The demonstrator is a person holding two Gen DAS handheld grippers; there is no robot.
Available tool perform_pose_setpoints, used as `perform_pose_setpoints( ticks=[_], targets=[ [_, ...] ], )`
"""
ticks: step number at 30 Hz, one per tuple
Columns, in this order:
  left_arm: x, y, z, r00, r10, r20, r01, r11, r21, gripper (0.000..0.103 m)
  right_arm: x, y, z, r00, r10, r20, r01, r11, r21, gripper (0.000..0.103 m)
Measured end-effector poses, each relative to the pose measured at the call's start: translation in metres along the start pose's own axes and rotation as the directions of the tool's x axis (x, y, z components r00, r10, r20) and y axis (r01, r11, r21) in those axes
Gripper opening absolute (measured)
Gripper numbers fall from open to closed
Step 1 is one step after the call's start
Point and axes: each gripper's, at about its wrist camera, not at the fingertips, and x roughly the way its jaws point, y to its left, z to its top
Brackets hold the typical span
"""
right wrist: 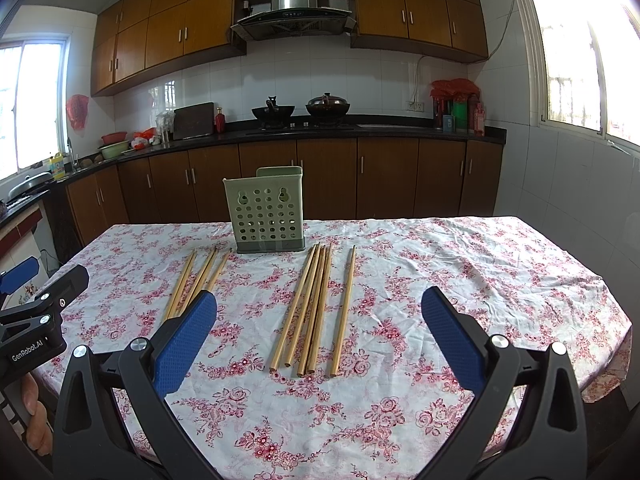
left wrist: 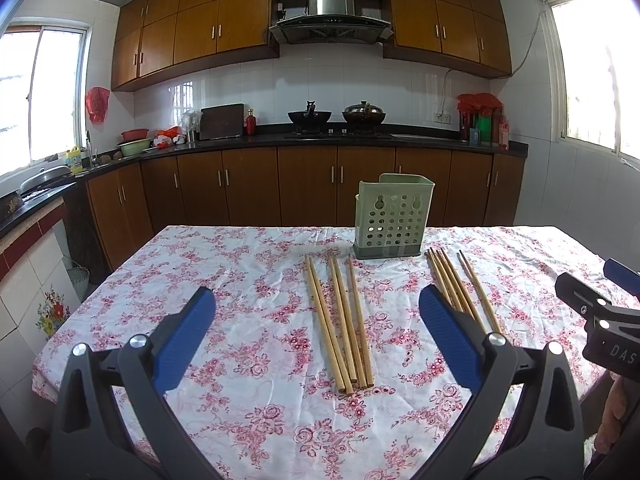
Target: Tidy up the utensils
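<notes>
Both grippers empty, chopsticks not yet picked up.
Left gripper (left wrist: 316,316) and right gripper (right wrist: 318,316) fingers spread wide, holding nothing. Left chopstick bundle (left wrist: 340,324) and right chopstick bundle (right wrist: 310,312) lie on the surface (right wrist: 460,264), long axes running away toward the green holder (right wrist: 266,210), each straight ahead of its own gripper.

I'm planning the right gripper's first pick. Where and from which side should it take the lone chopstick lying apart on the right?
Probably at mid-length, from straight above, fingers straddling its width. The lone chopstick lies flat on the tablecloth, pointing toward the green holder, with a clear gap from the bundle, leaving room for a finger on each side. The right gripper is open.
</notes>
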Motion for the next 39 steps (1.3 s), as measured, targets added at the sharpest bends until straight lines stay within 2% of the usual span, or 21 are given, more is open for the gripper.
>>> perform_pose_setpoints(
  ticks=[6,11,15,19,21,22,23,24,25,26,27,29,32,34,36,39],
  targets=[
    [0.004,0.004,-0.004,1.000,0.002,-0.008,-0.002,1.000,0.000,0.099,0.003,-0.002,0.000,1.000,0.001,-0.011,0.000,1.000,0.008,0.101],
    [0.016,0.007,-0.007,0.999,0.006,-0.049,-0.006,1.000,-0.007,0.099,0.012,-0.006,-0.003,0.999,0.011,-0.045,-0.010,1.000,0.019,0.101],
    [0.037,0.016,-0.011,0.991,0.022,-0.131,-0.024,1.000,-0.018,0.099,0.034,-0.016,-0.011,0.992,0.013,-0.123,-0.006,0.998,0.058,0.101],
    [0.070,0.029,-0.020,0.968,0.064,-0.245,-0.070,0.997,-0.016,0.099,0.058,-0.027,-0.019,0.976,-0.034,-0.216,0.053,0.995,0.081,0.099],
    [0.084,0.033,-0.022,0.956,0.079,-0.282,-0.085,0.996,-0.009,0.096,0.073,-0.035,-0.024,0.962,-0.051,-0.267,0.079,0.992,0.096,0.088],
    [0.093,0.036,-0.023,0.950,0.077,-0.303,-0.083,0.996,-0.009,0.093,0.082,-0.038,-0.026,0.954,-0.048,-0.297,0.083,0.991,0.107,0.077],
    [0.099,0.037,-0.024,0.945,0.073,-0.318,-0.080,0.997,-0.009,0.087,0.091,-0.041,-0.027,0.945,-0.033,-0.324,0.075,0.990,0.118,0.065],
    [0.107,0.038,-0.025,0.940,0.065,-0.336,-0.073,0.997,-0.011,0.077,0.098,-0.045,-0.028,0.939,-0.018,-0.344,0.065,0.990,0.127,0.059],
    [0.115,0.038,-0.026,0.933,0.054,-0.355,-0.062,0.998,-0.013,0.073,0.107,-0.047,-0.029,0.930,-0.001,-0.367,0.055,0.989,0.136,0.047],
    [0.121,0.037,-0.027,0.928,0.045,-0.371,-0.055,0.998,-0.016,0.066,0.116,-0.048,-0.030,0.922,0.011,-0.388,0.048,0.988,0.143,0.041],
    [0.130,0.037,-0.028,0.919,0.022,-0.393,-0.034,0.999,-0.026,0.059,0.122,-0.048,-0.031,0.915,0.016,-0.402,0.048,0.988,0.147,0.038],
    [0.141,0.034,-0.029,0.907,-0.016,-0.422,0.000,0.999,-0.039,0.053,0.137,-0.050,-0.032,0.902,0.035,-0.430,0.037,0.987,0.158,0.031],
    [0.156,0.028,-0.033,0.890,-0.030,-0.456,0.017,0.999,-0.033,0.050,0.158,-0.048,-0.033,0.882,0.056,-0.468,0.024,0.986,0.163,0.027],
    [0.166,0.025,-0.035,0.875,-0.049,-0.481,0.032,0.998,-0.045,0.050,0.168,-0.047,-0.035,0.871,0.049,-0.489,0.028,0.989,0.148,0.015],
    [0.174,0.022,-0.038,0.861,-0.064,-0.504,0.044,0.998,-0.052,0.047,0.172,-0.047,-0.035,0.874,0.026,-0.485,0.043,0.990,0.132,0.009],
    [0.180,0.021,-0.038,0.854,-0.097,-0.510,0.073,0.995,-0.066,0.038,0.173,-0.053,-0.034,0.877,0.030,-0.480,0.043,0.989,0.142,0.008]
  ],
)
